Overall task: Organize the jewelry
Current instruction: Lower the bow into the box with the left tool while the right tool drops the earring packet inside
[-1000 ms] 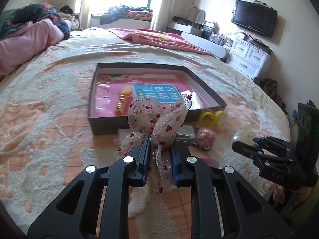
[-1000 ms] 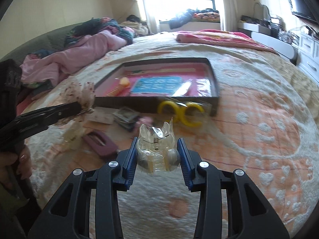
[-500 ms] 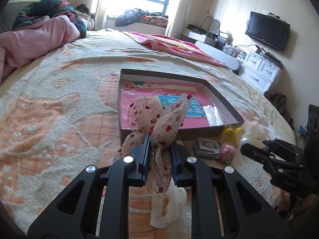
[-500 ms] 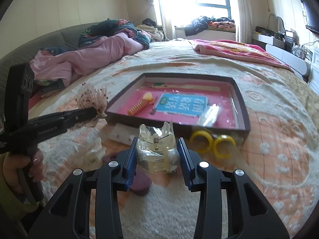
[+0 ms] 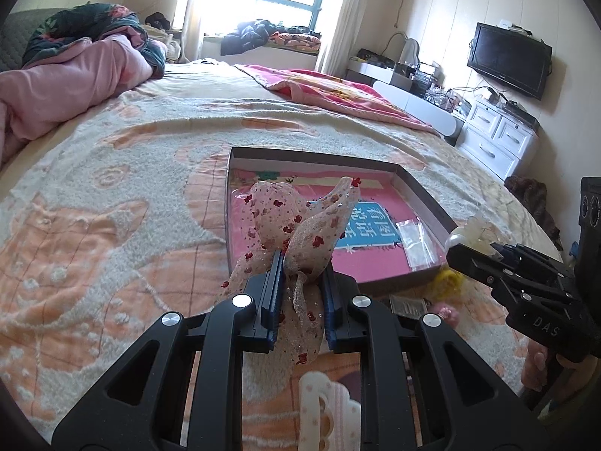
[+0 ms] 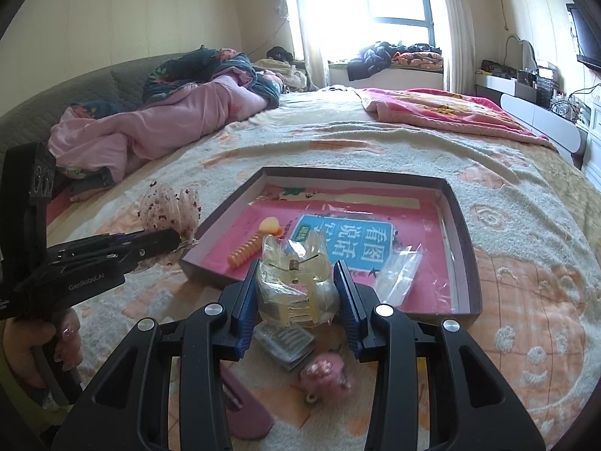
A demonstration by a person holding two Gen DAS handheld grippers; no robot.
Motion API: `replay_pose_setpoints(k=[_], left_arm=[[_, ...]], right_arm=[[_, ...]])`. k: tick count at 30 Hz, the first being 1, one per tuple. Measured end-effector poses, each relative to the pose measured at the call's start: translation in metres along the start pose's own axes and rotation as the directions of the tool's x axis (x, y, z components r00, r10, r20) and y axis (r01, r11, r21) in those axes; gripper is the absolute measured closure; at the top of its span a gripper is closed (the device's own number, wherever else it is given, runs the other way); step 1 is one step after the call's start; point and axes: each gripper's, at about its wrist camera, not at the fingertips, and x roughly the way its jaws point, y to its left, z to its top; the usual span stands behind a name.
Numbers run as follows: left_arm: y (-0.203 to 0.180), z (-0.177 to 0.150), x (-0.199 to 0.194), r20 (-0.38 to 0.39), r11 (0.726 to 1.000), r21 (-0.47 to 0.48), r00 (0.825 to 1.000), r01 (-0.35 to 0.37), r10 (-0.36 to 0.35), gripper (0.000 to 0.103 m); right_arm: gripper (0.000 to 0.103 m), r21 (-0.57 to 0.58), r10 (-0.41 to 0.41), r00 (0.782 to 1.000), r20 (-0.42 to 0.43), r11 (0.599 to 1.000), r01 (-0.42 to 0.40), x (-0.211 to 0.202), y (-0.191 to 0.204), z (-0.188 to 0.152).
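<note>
My left gripper [image 5: 299, 263] is shut on a sheer pink bow with red dots [image 5: 300, 221], held above the bed just short of the tray's near left corner. My right gripper [image 6: 296, 274] is shut on a clear hair claw clip [image 6: 295, 289], held above the tray's near edge. The shallow brown tray [image 6: 465, 233] has a pink floor with a blue label, an orange spiral clip [image 6: 249, 244] and a clear plastic bag [image 6: 398, 274]. The right gripper shows in the left wrist view [image 5: 469, 251]; the left gripper shows in the right wrist view [image 6: 165, 240].
On the bedspread in front of the tray lie a small pink pom-pom piece [image 6: 325, 372], a grey comb clip [image 6: 285, 342], a yellow ring [image 5: 449, 282], a dark pink case [image 6: 248, 413] and a white-pink clip [image 5: 326, 413]. Pink bedding [image 6: 169, 120] is heaped at the far left.
Both grippers have risen and moved forward toward the tray, each still holding its piece. The tray looks nearer and the loose items now sit below the fingers.
</note>
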Motion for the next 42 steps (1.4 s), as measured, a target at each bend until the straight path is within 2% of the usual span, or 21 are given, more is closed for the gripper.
replay_pose_setpoints(k=[12, 22, 26, 42], left_arm=[[-0.013, 0.02, 0.04, -0.054, 1.0, 0.005, 0.998, 0.027, -0.027, 0.091], [-0.044, 0.032, 0.078, -0.124, 0.996, 0.063, 0.991, 0.059, -0.051, 0.091], [-0.052, 0.032, 0.092, -0.167, 0.994, 0.076, 0.984, 0.073, -0.059, 0.091], [-0.071, 0.028, 0.119, -0.235, 0.991, 0.117, 0.971, 0.068, -0.039, 0.09]], right_arm=[[0.066, 0.071, -0.075, 0.997, -0.015, 0.995, 0.076, 0.024, -0.047, 0.011], [0.066, 0.109, -0.14, 0.989, -0.055, 0.983, 0.145, 0.043, -0.085, 0.01], [0.066, 0.113, -0.156, 0.985, -0.07, 0.98, 0.164, 0.049, -0.092, 0.009], [0.066, 0.145, -0.168, 0.981, -0.098, 0.973, 0.181, 0.058, -0.112, 0.005]])
